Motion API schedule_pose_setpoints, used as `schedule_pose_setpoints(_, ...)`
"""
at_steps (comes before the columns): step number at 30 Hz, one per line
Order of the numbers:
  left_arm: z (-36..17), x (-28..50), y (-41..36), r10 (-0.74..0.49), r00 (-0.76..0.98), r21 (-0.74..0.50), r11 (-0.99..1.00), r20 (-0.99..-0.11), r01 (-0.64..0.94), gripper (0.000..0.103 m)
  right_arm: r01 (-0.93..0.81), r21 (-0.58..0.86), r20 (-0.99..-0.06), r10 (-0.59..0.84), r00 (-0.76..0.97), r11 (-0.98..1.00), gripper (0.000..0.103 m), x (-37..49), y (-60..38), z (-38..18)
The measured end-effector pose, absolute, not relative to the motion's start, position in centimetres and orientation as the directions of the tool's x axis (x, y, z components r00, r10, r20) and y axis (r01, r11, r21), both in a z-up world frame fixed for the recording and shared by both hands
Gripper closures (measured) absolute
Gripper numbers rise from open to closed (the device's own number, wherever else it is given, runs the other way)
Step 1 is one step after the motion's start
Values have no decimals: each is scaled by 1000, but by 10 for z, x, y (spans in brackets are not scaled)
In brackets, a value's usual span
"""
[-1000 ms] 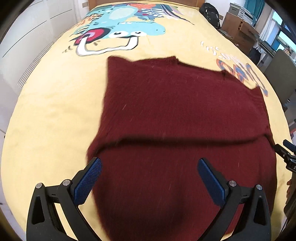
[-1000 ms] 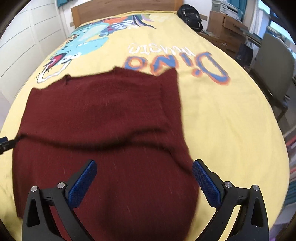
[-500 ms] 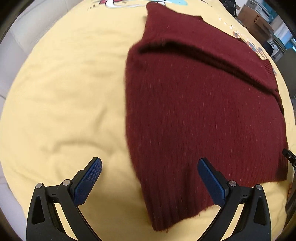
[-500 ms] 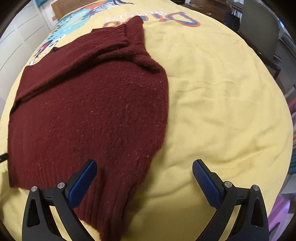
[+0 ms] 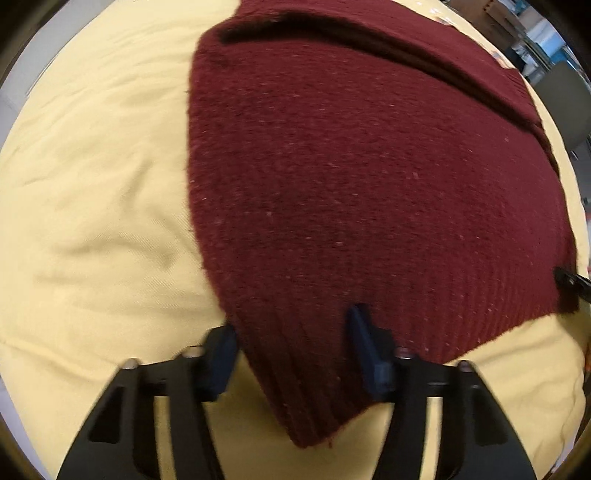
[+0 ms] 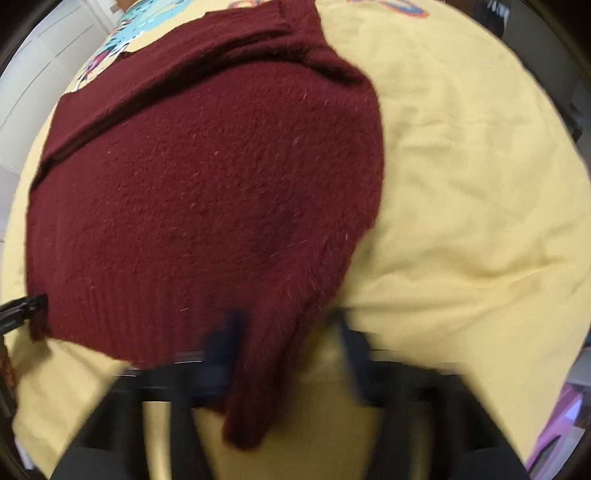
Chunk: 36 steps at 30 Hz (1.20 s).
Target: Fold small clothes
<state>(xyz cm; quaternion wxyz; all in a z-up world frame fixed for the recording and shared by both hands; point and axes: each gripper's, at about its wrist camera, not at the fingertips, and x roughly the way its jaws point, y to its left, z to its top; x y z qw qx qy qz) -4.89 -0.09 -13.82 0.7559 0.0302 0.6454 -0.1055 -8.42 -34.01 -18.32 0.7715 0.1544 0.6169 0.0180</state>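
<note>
Showing only rightward: dinosaur print [image 6: 122,27]

bare bedspread [image 5: 92,177] left of sweater [image 5: 369,177], bare right too

text: none legible | yellow bedspread [image 6: 461,155]: cut-off coloured print at far edge beyond right claw, unreadable | sweater [image 5: 369,177]: unmarked

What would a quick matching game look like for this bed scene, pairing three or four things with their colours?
Things:
1. sweater
2. bedspread
3. fingers of the left gripper
4. chair

Colours:
A. pale yellow
B. grey
C. dark red
D. dark blue

Pairs: 1-C, 2-A, 3-D, 4-B
</note>
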Motion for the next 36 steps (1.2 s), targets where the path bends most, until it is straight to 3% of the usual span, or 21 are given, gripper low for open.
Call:
schedule_pose_setpoints(1, -136, -49, -3, -137, 143, -106, 973, -980, 207, 86, 162, 286, -941, 245, 235, 944, 89, -83, -338, -183)
schedule_pose_setpoints(2, -134, -48, -4, -156, 137, -125, 969, -978, 211, 93, 156, 297, -939, 258, 226, 942, 90, -83, -337, -183)
schedule_pose_setpoints(13, -64, -19, -14, -264, 242, -193, 940, -934, 281, 94, 89, 385, -868, 328, 373, 919, 92, -54, -354, -121)
schedule_pose_setpoints(21, -6, 27, -6, -318, 387, -217, 934, -865, 282, 94, 80, 394, -797, 297, 526, 916, 92, -14, -371, -67)
schedule_pose_setpoints(30, 38, 106, 5, -264, 503, -159, 957, -823, 242, 94, 81, 377, -741, 248, 625, 923, 92, 64, -390, -19)
schedule_pose_setpoints(36, 22, 149, -5, -199, 499, -85, 967, -843, 241, 94, 83, 313, -788, 209, 579, 946, 92, 128, -382, -26)
